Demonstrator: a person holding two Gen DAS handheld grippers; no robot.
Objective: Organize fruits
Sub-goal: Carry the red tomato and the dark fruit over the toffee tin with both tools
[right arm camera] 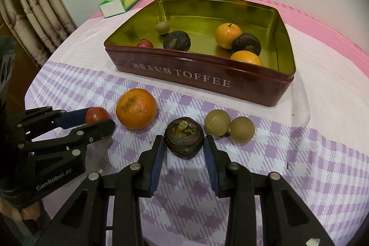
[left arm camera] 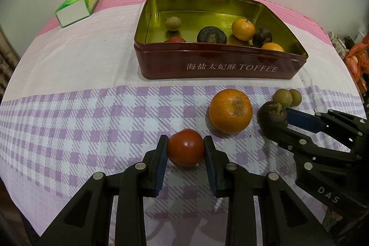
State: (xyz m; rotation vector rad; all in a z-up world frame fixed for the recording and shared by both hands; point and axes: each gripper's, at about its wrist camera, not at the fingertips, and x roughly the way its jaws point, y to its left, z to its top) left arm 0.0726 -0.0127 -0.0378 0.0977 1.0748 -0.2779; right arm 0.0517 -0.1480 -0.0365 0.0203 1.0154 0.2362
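Observation:
My left gripper point(left arm camera: 185, 145) is shut on a small red tomato point(left arm camera: 185, 147) that rests on the checked cloth. My right gripper point(right arm camera: 184, 144) has its pads against both sides of a dark brown wrinkled fruit point(right arm camera: 184, 140), also on the cloth. A large orange point(left arm camera: 230, 110) lies between the two fruits. Two pale brown longans point(right arm camera: 229, 126) lie right of the dark fruit. The red toffee tin point(left arm camera: 219, 66) stands behind, open, holding a longan, a tomato, two dark fruits and two oranges.
A green and white tissue box point(left arm camera: 77, 6) lies at the back left of the table. A curtain point(right arm camera: 34, 15) hangs to the left. Orange bags and clutter point(left arm camera: 356, 57) sit off the table's right edge.

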